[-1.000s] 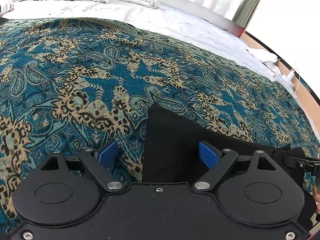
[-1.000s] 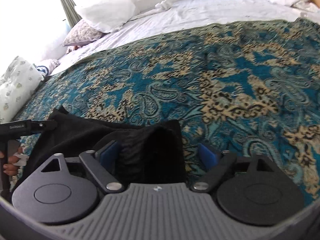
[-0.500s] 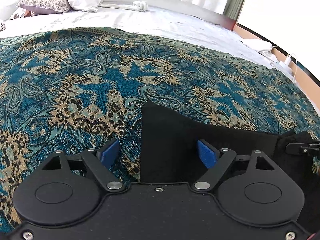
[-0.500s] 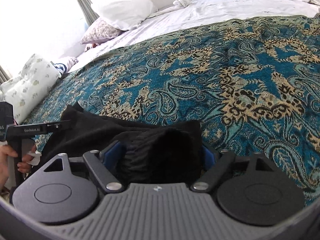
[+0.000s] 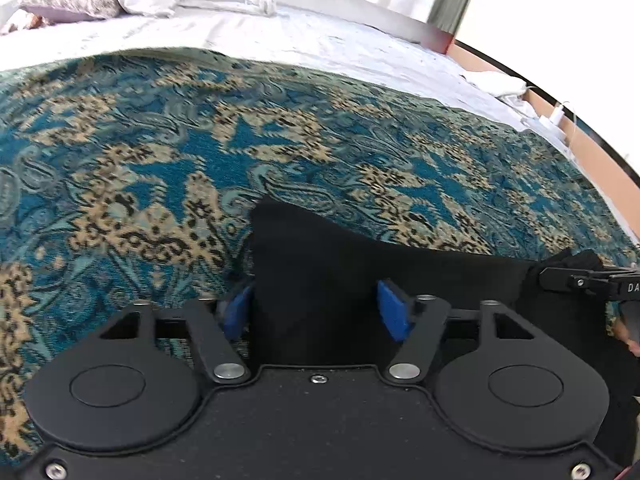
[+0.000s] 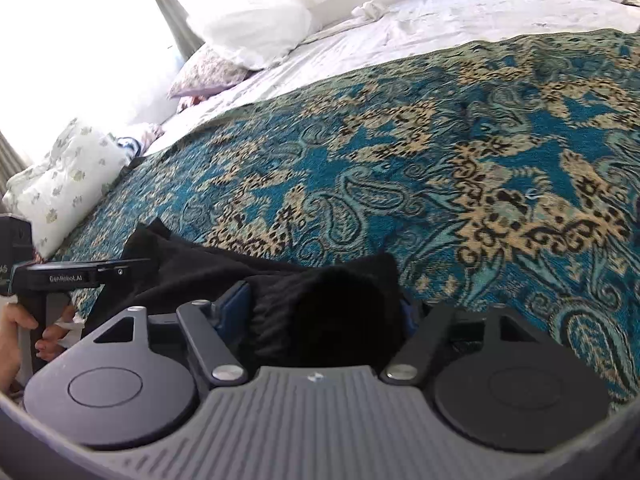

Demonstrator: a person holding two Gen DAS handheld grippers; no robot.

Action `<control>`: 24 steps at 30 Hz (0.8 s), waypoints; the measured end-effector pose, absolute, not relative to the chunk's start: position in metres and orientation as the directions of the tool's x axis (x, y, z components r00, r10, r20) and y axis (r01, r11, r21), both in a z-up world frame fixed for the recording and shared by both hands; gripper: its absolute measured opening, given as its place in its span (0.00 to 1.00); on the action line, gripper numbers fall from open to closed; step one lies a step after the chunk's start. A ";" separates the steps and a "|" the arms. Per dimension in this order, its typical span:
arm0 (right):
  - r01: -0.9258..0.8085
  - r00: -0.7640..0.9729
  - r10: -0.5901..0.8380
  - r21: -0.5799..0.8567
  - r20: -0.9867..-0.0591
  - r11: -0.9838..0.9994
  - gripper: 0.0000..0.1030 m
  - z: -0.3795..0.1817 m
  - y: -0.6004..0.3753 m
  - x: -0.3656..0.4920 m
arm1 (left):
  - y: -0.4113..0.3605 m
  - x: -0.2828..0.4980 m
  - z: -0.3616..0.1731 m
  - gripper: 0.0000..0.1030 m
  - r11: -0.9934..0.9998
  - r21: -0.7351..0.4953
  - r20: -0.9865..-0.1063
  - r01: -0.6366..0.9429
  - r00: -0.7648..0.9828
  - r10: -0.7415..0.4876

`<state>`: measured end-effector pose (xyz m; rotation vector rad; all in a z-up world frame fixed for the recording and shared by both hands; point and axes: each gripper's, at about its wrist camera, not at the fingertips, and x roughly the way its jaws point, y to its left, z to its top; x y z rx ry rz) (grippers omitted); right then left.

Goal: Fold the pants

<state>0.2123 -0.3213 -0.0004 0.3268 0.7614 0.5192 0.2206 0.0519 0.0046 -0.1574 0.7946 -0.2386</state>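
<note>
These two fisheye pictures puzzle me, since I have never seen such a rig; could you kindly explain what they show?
No robot here: a person holds hand-operated tongs, one per hand, each with a camera looking along its fingers. One picture is from the left tongs, the other from the right tongs. Black pants lie on a patterned bedspread on a bed, with pillows behind. Both tongs are closing on the pants. The right pair has bunched cloth between its pads; the left has an edge between them. The hand holding the left tongs shows in the right picture.

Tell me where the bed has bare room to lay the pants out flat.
Free: the patterned spread beyond the pants, up to the white sheet. Crowded: the near edge, where both grippers are closing on the pants, and the pillows.
</note>
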 end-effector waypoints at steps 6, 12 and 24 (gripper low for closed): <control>-0.277 0.651 0.516 0.458 -0.557 0.845 0.43 0.001 -0.317 0.194 | 0.053 0.208 0.011 0.31 0.963 -0.222 -0.668 0.154 0.695 -0.266; -0.257 0.611 0.555 0.522 -0.565 0.814 0.43 -0.002 -0.326 0.199 | 0.058 0.221 0.003 0.51 0.942 -0.300 -0.685 0.151 0.653 -0.323; -0.213 0.753 0.416 0.409 -0.510 0.887 0.26 0.038 -0.295 0.174 | 0.028 0.178 0.048 0.17 0.990 -0.036 -0.549 0.138 0.825 -0.135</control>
